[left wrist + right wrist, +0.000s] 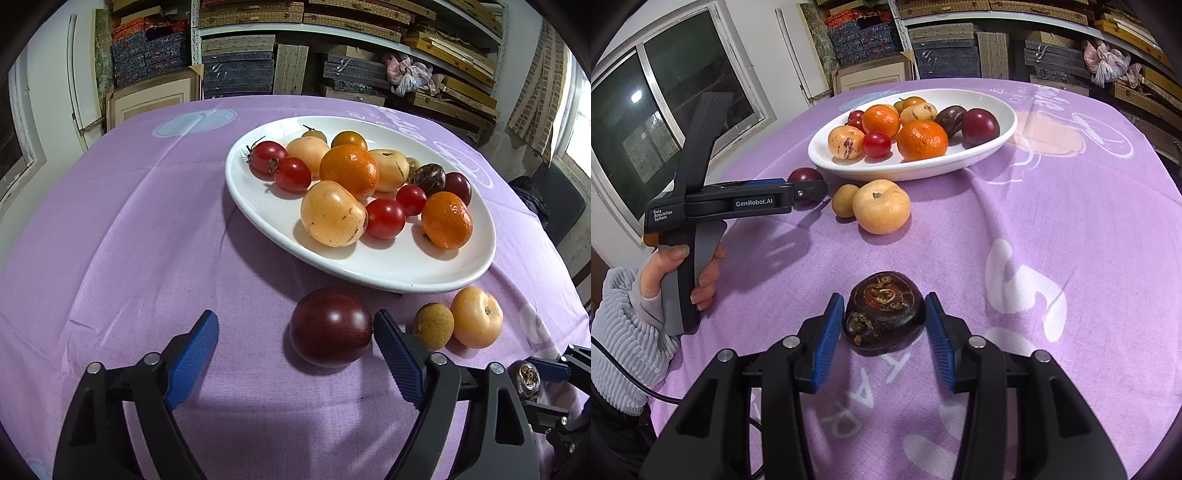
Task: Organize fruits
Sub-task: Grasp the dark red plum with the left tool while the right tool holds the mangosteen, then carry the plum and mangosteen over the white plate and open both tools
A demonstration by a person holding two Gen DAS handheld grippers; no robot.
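A white oval plate (388,273) holds oranges, cherry tomatoes, pale yellow fruits and dark plums. In front of it on the purple cloth lies a dark red plum (330,326), between the fingers of my left gripper (295,319). That gripper is open: the right pad sits at the plum's side and the left pad stands well clear. My right gripper (884,299) is shut on a dark brown water chestnut (884,314) low over the cloth. A small tan longan (845,200) and a pale yellow fruit (881,206) rest beside the plate.
A person's hand (701,269) in a grey ribbed sleeve holds the left gripper's handle at the table's left edge. Shelves of stacked boards (332,37) stand behind the table. A window (665,110) is at the left.
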